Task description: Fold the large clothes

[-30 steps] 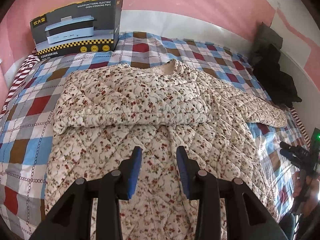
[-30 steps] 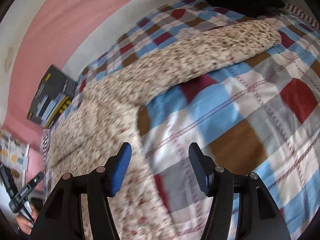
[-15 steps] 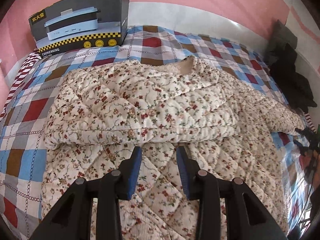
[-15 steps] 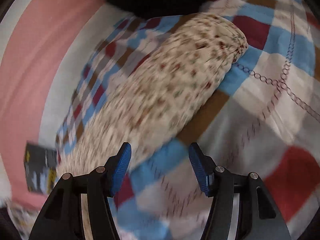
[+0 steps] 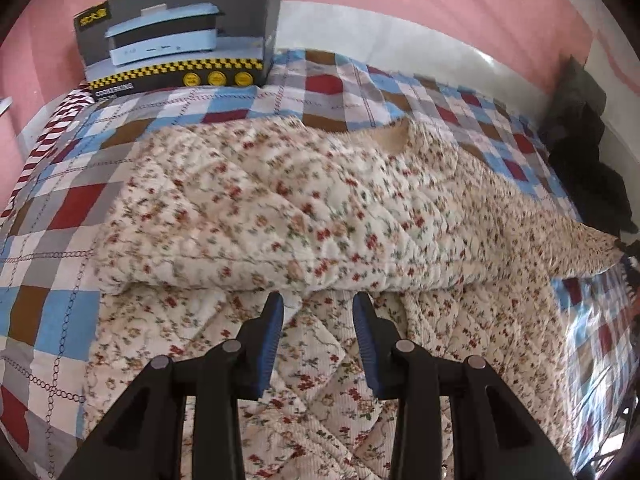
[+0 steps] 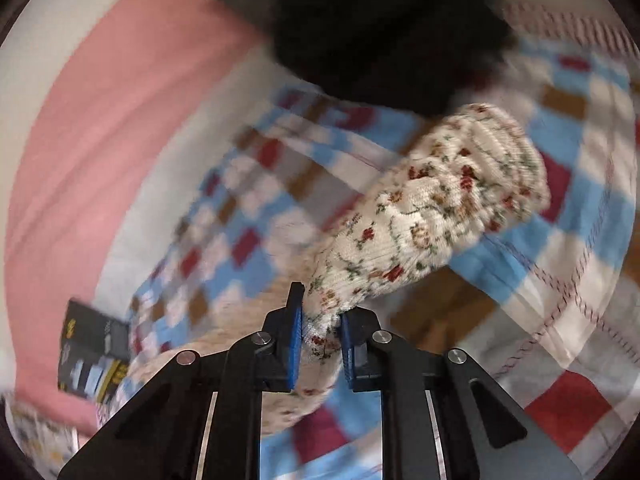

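A quilted floral garment is seen spread across a checked bedspread, one sleeve already folded over the chest, the other sleeve stretched out sideways. That outstretched sleeve is clamped near its cuff end between the narrowed blue pads of the right gripper; the cuff itself is shown projecting ahead of the fingers and up to their right, so the sleeve's long axis runs on forward from the grip, not across it. The body of the garment lies behind and to the left of those fingers. The right gripper is judged the one placed for the coming fold, since the sleeve must be carried back toward the chest.

The left gripper is held wide apart with nothing between its pads, just above the lower panel; the folded sleeve's edge lies immediately ahead of its fingertips. A cardboard appliance box stands far ahead against the pink wall, and a dark pile of clothes is seen beyond the cuff.

Half a second earlier the right fingers were spread over bare bedspread with the sleeve ahead and untouched; they have since closed on it. The left gripper has crept forward, remaining open throughout.
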### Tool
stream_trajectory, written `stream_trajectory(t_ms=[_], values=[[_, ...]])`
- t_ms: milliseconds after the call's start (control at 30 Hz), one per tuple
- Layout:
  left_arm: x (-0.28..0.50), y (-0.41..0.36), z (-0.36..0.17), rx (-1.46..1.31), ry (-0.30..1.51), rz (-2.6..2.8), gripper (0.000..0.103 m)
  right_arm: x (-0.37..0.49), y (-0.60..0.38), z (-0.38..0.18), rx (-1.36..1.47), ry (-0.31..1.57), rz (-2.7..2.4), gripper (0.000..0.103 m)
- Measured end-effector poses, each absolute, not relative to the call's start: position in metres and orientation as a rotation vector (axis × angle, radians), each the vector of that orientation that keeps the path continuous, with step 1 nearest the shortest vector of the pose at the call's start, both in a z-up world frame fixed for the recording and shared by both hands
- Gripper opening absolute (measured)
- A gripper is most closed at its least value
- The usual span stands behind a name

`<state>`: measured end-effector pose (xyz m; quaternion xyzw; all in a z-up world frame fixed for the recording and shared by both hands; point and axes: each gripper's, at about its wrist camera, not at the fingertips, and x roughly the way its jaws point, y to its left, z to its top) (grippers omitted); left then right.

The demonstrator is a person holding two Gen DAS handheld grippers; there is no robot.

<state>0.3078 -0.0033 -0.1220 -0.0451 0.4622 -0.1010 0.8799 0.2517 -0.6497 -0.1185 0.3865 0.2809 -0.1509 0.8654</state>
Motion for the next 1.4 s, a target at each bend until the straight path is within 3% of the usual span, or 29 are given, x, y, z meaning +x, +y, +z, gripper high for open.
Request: stream_trajectory(t_ms=[233,400,600,800,933,1033,1100,1133,1400], values=[[0.295,0.027,-0.097,-0.16,0.912,-0.2,0.038,0.275,-0.541,-0.01,0.603,0.516,-0.077,0.016],[0.287,0.056,-0.086,-0.196,0.882,-0.176,0.038,0.303,-0.437,0.018,0.471,0.549,0.089,0.016],[0.279,0.1,-0.086,-0.248,0.862,-0.121,0.038,0.338,-0.316,-0.017,0.344,0.674,0.256,0.016],[0.275,0.136,-0.1,-0.287,0.87,-0.07,0.038,0.383,-0.226,-0.102,0.257,0.874,0.335,0.016],[0.275,0.149,-0.109,-0.307,0.881,-0.053,0.038,0.394,-0.192,-0.158,0.2,1.022,0.343,0.025],[0.277,0.15,-0.112,-0.316,0.886,-0.057,0.038,0.387,-0.188,-0.164,0.195,1.004,0.355,0.035],[0.28,0.145,-0.109,-0.316,0.881,-0.069,0.038,0.379,-0.191,-0.151,0.241,0.991,0.434,0.061],[0.282,0.141,-0.106,-0.316,0.877,-0.079,0.038,0.374,-0.194,-0.145,0.268,0.989,0.479,0.064],[0.312,0.074,-0.064,-0.232,0.794,-0.217,0.047,0.338,-0.273,-0.104,0.328,0.819,0.379,0.062]])
